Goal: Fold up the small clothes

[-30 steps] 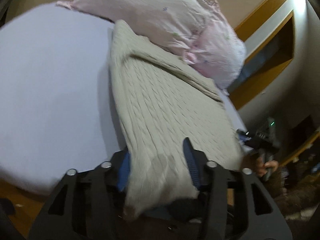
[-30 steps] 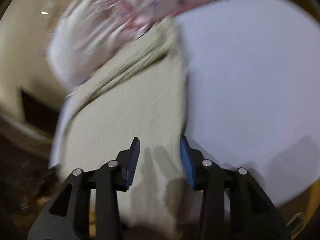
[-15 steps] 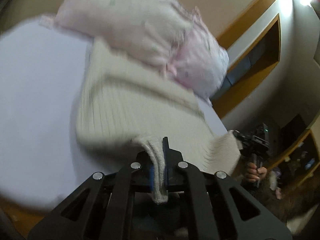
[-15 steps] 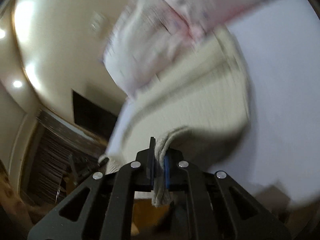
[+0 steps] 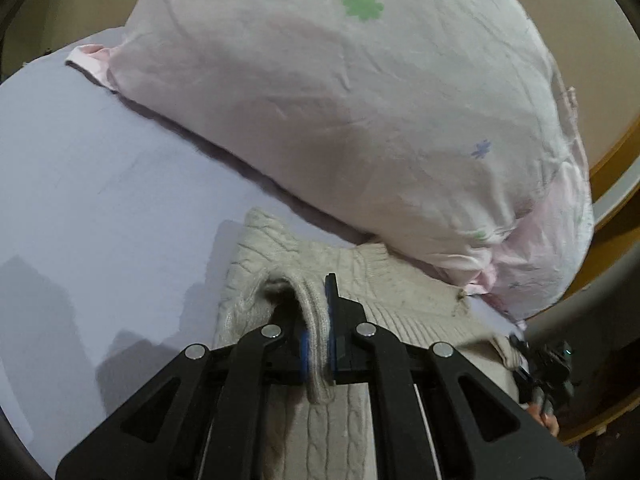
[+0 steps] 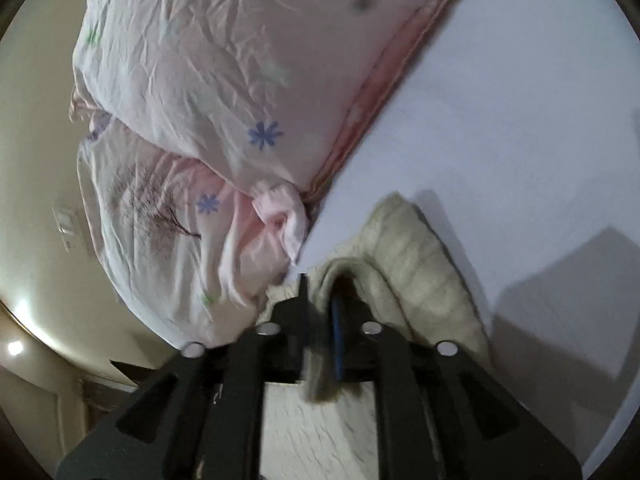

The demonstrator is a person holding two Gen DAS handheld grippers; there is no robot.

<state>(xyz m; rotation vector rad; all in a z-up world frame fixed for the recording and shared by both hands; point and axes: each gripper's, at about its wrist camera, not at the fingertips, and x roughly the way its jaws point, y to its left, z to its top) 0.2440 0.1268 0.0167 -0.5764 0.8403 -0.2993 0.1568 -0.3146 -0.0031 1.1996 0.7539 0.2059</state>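
**Both claws carry sweater hem toward the pillows in mid-fold**

The left gripper (image 5: 318, 320) is clamped on a ribbed edge of the beige cable-knit sweater (image 5: 280, 280), the knit pinched between its blue-lined fingers and hanging out behind them. The right gripper (image 6: 320, 312) is likewise closed on a thick fold of the same garment, though that view is blurred near the jaws. The sweater lies doubled over on the pale lavender bed sheet (image 5: 100, 200), its lifted edge held above the lower layer and its far end just beside the pink flower-print pillows (image 5: 360, 100). In the left view the right-hand tool and the fingers holding it show at the lower right edge.

The step in hand appears to be the lengthwise fold, with the near hem brought up toward the collar end. The next move likely calls for lowering both corners evenly onto the lower layer, keeping the edges square, then opening the fingers without dragging the soft knit back. Uneven release could skew the fold.
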